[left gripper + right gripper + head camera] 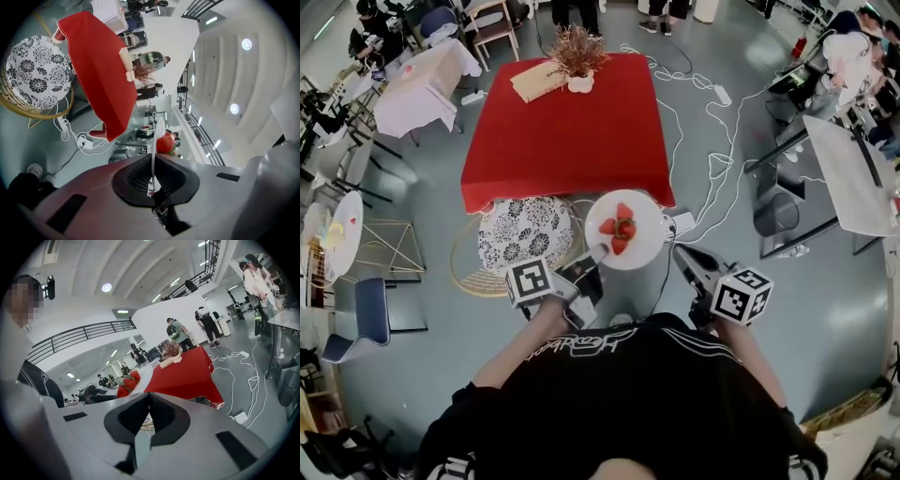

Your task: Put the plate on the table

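The left gripper (596, 255) is clamped on the near rim of the white plate (649, 214). The plate carries strawberries (619, 228) and is held in the air just short of the red table (567, 131). The right gripper (681, 251) is closed on nothing (it sits beside the plate). Setting the plate down remains.

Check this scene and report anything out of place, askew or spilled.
Nothing is spilled or damaged. The white plate, strawberries piled on it, is held level by its rim in the left gripper, short of the red table. White cables sprawl loose across the floor beside it.
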The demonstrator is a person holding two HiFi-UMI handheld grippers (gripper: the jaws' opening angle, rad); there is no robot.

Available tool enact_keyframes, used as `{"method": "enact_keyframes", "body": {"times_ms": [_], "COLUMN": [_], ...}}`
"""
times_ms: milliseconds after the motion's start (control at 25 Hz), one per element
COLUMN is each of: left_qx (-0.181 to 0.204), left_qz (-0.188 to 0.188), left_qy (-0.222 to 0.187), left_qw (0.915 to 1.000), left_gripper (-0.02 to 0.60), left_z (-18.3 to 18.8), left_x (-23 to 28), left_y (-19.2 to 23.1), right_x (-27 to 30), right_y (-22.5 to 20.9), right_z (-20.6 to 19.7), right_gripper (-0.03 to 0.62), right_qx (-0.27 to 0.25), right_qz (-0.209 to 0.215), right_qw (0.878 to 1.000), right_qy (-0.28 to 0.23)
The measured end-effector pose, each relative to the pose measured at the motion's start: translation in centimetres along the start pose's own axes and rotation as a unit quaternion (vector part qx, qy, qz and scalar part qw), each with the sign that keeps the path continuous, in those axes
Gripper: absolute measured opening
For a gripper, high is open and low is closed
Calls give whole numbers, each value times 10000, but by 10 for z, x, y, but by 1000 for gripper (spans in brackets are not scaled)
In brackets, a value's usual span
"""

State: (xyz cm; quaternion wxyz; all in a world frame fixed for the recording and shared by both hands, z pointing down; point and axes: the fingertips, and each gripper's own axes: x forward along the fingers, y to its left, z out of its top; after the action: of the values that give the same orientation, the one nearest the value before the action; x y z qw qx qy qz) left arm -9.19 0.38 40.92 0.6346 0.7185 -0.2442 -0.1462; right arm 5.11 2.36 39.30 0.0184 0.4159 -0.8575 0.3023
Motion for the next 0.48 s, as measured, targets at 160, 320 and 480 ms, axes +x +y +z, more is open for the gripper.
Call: {"method": "enact_keyframes", "body": {"times_ms": [160,320,480], "left_qx": [-11,29,-102], "left_qz": [103,169,269], "left_qy": [-67,-139,-277], "left_qw": [9999,9998,9992], "left_gripper": [14,14,14], "left_z": [6,20,39], "left_x": [9,23,33], "left_y": [8,12,19], "right_x": [8,21,43], "right_y": [-9,-20,-35], "right_z": [2,5,9], "right_gripper": [8,8,8], "right_qx": [57,80,148], "right_qz": [67,164,280], "right_qw": [9999,9998,9992], "right_qy": [70,124,243]}}
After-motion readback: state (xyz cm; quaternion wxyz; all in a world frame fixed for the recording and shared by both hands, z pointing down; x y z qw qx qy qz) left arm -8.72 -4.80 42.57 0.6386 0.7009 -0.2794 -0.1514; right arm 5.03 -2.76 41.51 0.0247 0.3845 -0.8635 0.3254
